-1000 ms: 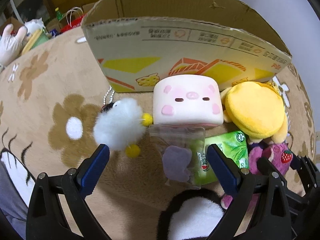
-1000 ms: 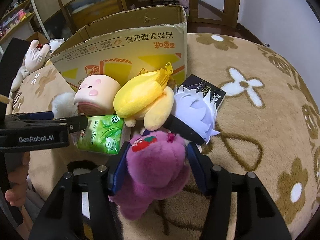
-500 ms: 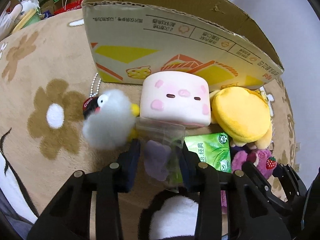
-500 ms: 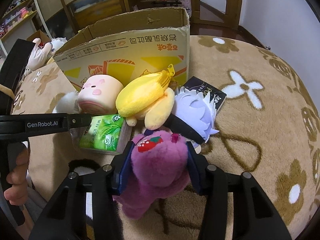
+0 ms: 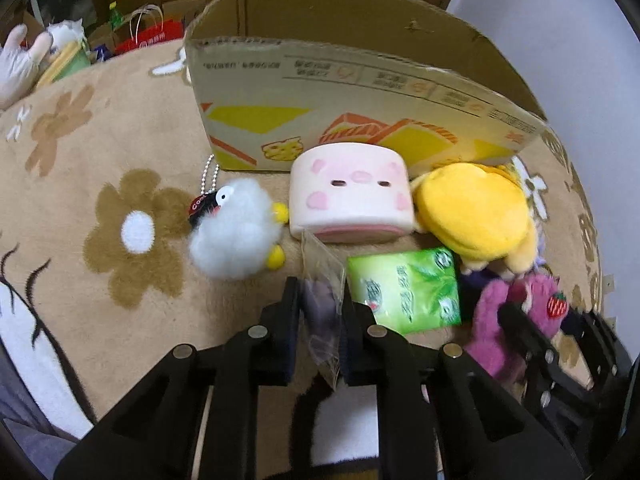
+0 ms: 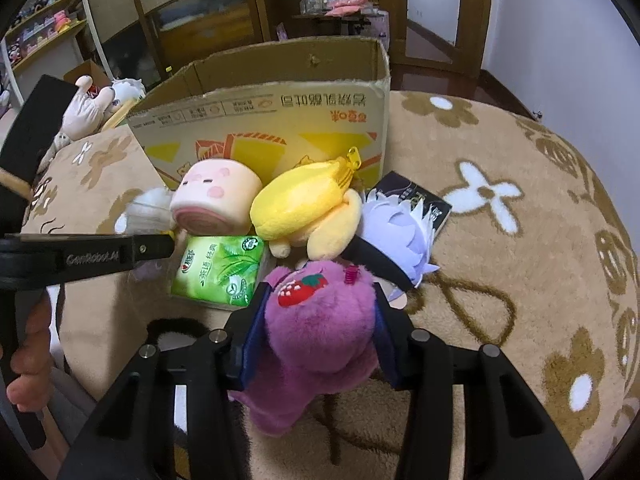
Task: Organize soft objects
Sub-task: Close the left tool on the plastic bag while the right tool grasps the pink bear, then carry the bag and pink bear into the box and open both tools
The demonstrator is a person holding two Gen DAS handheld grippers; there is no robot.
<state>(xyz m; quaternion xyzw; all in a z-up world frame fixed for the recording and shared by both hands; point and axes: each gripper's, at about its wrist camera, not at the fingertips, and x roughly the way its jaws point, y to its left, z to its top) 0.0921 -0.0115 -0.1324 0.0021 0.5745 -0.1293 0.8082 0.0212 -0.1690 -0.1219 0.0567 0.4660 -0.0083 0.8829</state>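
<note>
My left gripper (image 5: 319, 304) is shut on a clear plastic bag holding a small purple item (image 5: 322, 304), lifted just above the carpet. My right gripper (image 6: 316, 312) is shut on a purple plush with a strawberry patch (image 6: 316, 320); that plush also shows in the left wrist view (image 5: 520, 312). In front lie a pink pig roll plush (image 5: 352, 200), a white fluffy penguin keychain (image 5: 234, 236), a yellow plush (image 5: 472, 212), a green tissue pack (image 5: 408, 288) and a lavender-haired doll (image 6: 396, 236). An open cardboard box (image 5: 360, 92) stands behind them.
Everything rests on a tan flower-pattern blanket (image 6: 520, 240). A black packet (image 6: 416, 200) lies under the doll. A black-and-white plush (image 5: 340, 432) lies below my left gripper. More toys (image 6: 92, 108) and shelves are at the far left.
My left gripper closed on the clear bag with the purple item and lifted it slightly. My right gripper kept its hold on the purple plush and rose a little.
</note>
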